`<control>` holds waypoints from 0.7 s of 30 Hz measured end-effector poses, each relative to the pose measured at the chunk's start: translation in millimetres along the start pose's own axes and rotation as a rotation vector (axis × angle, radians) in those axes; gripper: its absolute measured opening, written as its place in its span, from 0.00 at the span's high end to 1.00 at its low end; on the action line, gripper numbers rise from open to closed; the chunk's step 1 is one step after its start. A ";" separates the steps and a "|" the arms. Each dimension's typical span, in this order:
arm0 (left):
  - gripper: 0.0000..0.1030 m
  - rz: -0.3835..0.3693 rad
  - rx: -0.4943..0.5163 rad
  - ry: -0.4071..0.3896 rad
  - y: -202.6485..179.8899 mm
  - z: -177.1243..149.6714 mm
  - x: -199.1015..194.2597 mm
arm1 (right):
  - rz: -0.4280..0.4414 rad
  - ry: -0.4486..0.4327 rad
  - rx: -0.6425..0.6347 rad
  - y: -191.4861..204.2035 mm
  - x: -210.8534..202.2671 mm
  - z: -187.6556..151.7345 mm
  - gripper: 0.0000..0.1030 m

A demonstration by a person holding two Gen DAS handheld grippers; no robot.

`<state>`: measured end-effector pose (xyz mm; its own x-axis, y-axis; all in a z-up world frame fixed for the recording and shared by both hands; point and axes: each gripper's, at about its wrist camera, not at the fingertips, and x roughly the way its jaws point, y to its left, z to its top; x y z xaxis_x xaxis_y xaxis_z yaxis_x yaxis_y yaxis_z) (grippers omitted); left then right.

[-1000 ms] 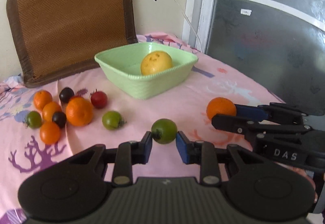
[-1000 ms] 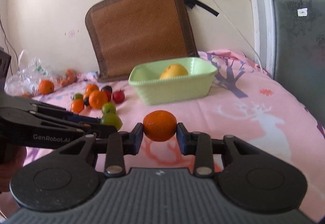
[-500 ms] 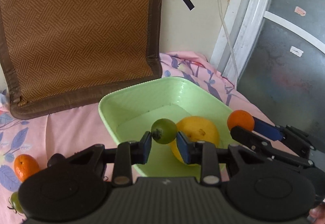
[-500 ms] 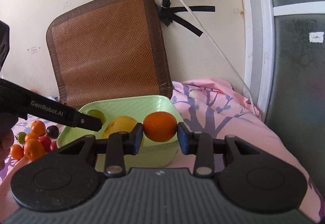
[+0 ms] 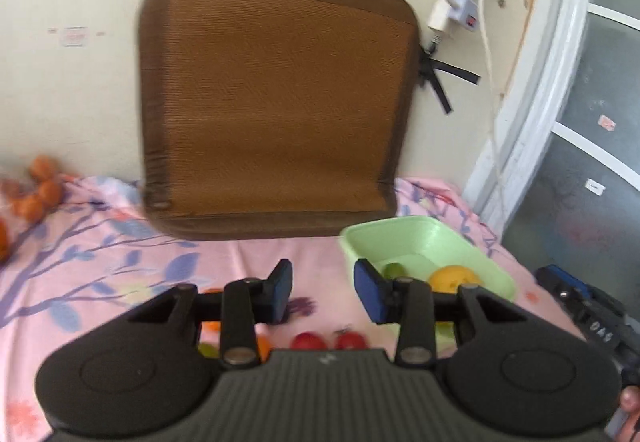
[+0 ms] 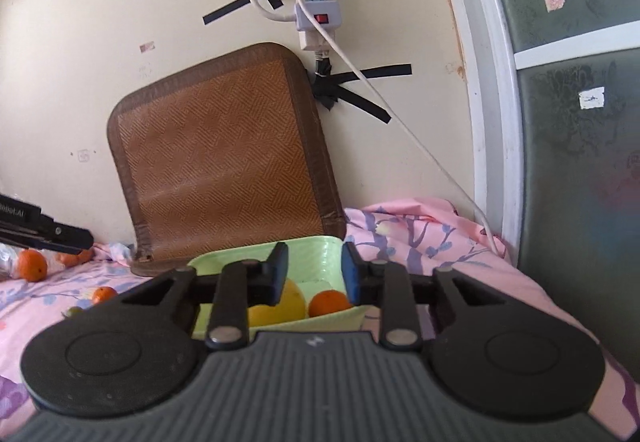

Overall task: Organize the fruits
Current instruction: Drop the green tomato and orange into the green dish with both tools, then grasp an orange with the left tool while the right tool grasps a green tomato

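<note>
The light green bowl [image 5: 400, 238] [image 6: 320, 246] sits on the pink cloth by the wall. In it lie a yellow fruit [image 5: 452, 280] [image 6: 294, 306], a green fruit [image 5: 394, 270] and an orange [image 6: 328, 302]. My left gripper [image 5: 322, 282] is left of the bowl above the cloth. Its jaws are opening and nothing is between them. It also shows at the left edge of the right wrist view [image 6: 48, 234]. My right gripper [image 6: 314, 266] hangs over the bowl's near rim, jaws a little apart and empty, the orange lying below them.
Two red tomatoes [image 5: 308, 340], a small orange [image 6: 104, 294] and green fruit [image 6: 74, 310] lie on the cloth left of the bowl. More oranges [image 5: 40, 185] are at far left. A brown mat [image 5: 272, 113] leans on the wall. A glass door [image 6: 580, 161] stands right.
The left gripper let go of the green fruit, which now lies in the bowl, and drew back leftward. The right gripper released the orange into the bowl.
</note>
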<state>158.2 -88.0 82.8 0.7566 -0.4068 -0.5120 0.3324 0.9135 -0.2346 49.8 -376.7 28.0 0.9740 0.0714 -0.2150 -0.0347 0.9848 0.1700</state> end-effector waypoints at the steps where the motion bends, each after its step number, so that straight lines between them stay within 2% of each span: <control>1: 0.66 0.054 0.001 -0.005 12.9 -8.0 -11.7 | 0.028 0.011 0.011 7.4 -4.2 -3.4 0.79; 3: 0.66 0.150 0.012 0.002 32.5 -27.9 -28.2 | 0.083 0.058 0.013 24.8 -6.1 -11.6 0.79; 5: 0.66 0.183 0.001 0.025 48.5 -47.5 -37.0 | 0.138 0.117 -0.016 47.2 -3.7 -21.1 0.79; 8: 0.66 0.192 -0.023 0.056 62.1 -70.7 -36.1 | 0.202 0.181 -0.096 86.0 6.9 -31.5 0.78; 11: 0.66 0.179 -0.036 0.047 65.2 -91.1 -33.1 | 0.252 0.223 -0.147 114.0 23.9 -32.3 0.74; 13: 0.67 0.172 -0.027 0.025 63.9 -97.2 -34.6 | 0.249 0.239 -0.189 127.5 38.0 -32.3 0.63; 14: 0.65 0.169 -0.012 -0.003 61.6 -97.5 -37.4 | 0.243 0.243 -0.211 132.7 45.1 -32.8 0.53; 15: 0.65 0.166 -0.001 -0.002 59.0 -98.6 -37.9 | 0.236 0.248 -0.224 136.2 51.7 -33.0 0.51; 21: 0.65 0.144 -0.008 -0.007 60.5 -98.5 -38.9 | 0.224 0.294 -0.213 146.1 71.2 -33.3 0.51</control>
<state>93.4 -17.7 7.2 0.8000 -0.2717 -0.5349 0.2160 0.9622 -0.1656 106.5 -222.4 5.6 0.8327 0.2991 -0.4659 -0.3140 0.9482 0.0475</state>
